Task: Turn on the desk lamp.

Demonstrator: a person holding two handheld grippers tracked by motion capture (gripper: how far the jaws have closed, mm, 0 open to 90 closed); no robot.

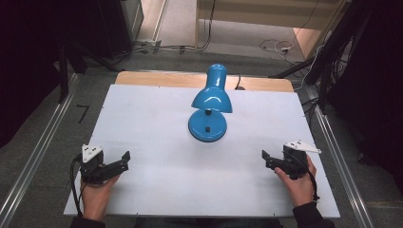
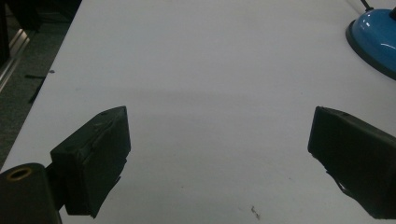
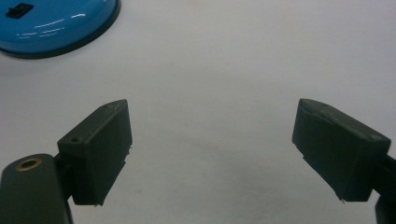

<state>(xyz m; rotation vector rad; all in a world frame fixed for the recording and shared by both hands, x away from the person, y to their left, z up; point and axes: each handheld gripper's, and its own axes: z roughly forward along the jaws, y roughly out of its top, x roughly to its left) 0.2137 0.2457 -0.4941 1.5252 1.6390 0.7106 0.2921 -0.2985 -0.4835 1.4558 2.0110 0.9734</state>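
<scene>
Lamp (image 1: pixel 209 107), blue, stands upright ahead of both pairs of jaws and between them, well apart from each; its round base (image 1: pixel 207 127) lies flat on the white board (image 1: pixel 157 190). Left gripper (image 1: pixel 119 165) and right gripper (image 1: pixel 268 158) rest low at the near corners, jaws spread wide and empty, probably a ready pose before reaching. Bare board lies between jaws and lamp, so both approaches look free. Board edges are just outside each hand.
</scene>
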